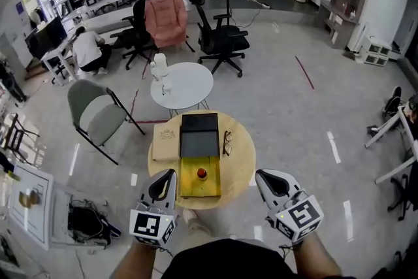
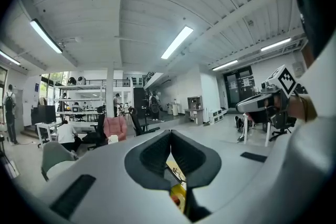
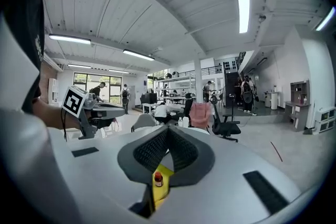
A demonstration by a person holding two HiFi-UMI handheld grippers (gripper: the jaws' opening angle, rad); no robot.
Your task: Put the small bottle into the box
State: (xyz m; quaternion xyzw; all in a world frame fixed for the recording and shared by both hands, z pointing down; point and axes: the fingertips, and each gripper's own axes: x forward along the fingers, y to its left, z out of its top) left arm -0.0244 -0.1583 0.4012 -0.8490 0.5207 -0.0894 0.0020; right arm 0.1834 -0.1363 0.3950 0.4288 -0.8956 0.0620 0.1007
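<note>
On the round wooden table (image 1: pixel 241 166) lies a box with a yellow inside (image 1: pixel 200 187) and its black lid (image 1: pixel 199 134) folded open behind it. The small bottle (image 1: pixel 202 173), red-capped, stands in the yellow part. It also shows low between the jaws as the bottle (image 3: pixel 157 179) in the right gripper view, and as a red cap (image 2: pixel 175 198) in the left gripper view. My left gripper (image 1: pixel 171 174) hangs at the table's near left edge and my right gripper (image 1: pixel 260 175) at its near right edge. Both are shut, hold nothing, and are apart from the box.
A pair of glasses (image 1: pixel 226 142) lies right of the lid and a beige flat box (image 1: pixel 165 142) left of it. Behind stand a white round table (image 1: pixel 189 89) with bottles, a grey chair (image 1: pixel 98 115) and black office chairs (image 1: pixel 222 42).
</note>
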